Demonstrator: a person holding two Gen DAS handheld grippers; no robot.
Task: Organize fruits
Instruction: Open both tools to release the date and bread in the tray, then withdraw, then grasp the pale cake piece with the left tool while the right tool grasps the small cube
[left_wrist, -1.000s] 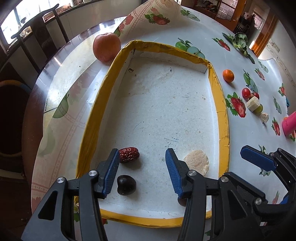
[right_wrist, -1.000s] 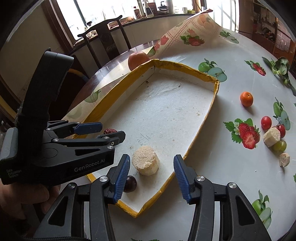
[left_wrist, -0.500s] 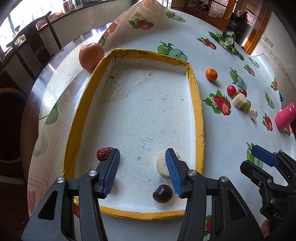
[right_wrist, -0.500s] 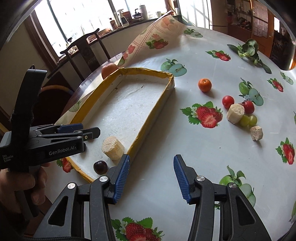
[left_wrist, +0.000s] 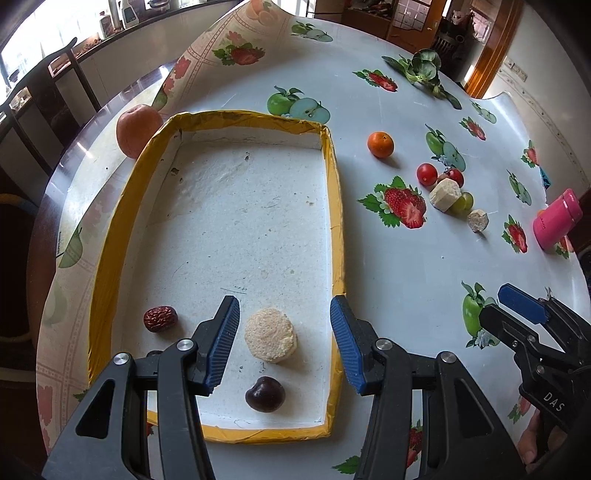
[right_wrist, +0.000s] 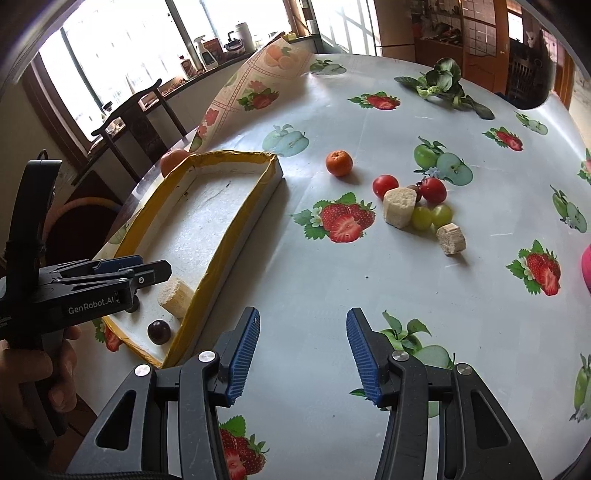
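Left gripper (left_wrist: 283, 341): fingers apart, holding nothing, over the near end of the tray (left_wrist: 334, 206).
Between its fingers: a pale round slice (left_wrist: 270, 339) on the tray floor; a dark cherry (left_wrist: 265, 394) just nearer than it.
Date (left_wrist: 160, 318): on the tray floor, left of the left finger.
Right gripper (right_wrist: 302, 354): fingers apart, empty, over bare tablecloth (right_wrist: 314, 280) right of the tray.
Loose fruit: well ahead of the right gripper, a cluster of two tomatoes (right_wrist: 385, 185), two grapes (right_wrist: 421, 217) and a pale chunk (right_wrist: 398, 206) touching them; a smaller chunk (right_wrist: 450, 239) just beside.
Tangerine (right_wrist: 338, 162): alone, between cluster and tray.
Apple (left_wrist: 137, 129): outside the tray's far left corner, against its wall.
Pink bottle (left_wrist: 557, 218): on its side at the far right.
Greens (right_wrist: 443, 85): far edge of the table.
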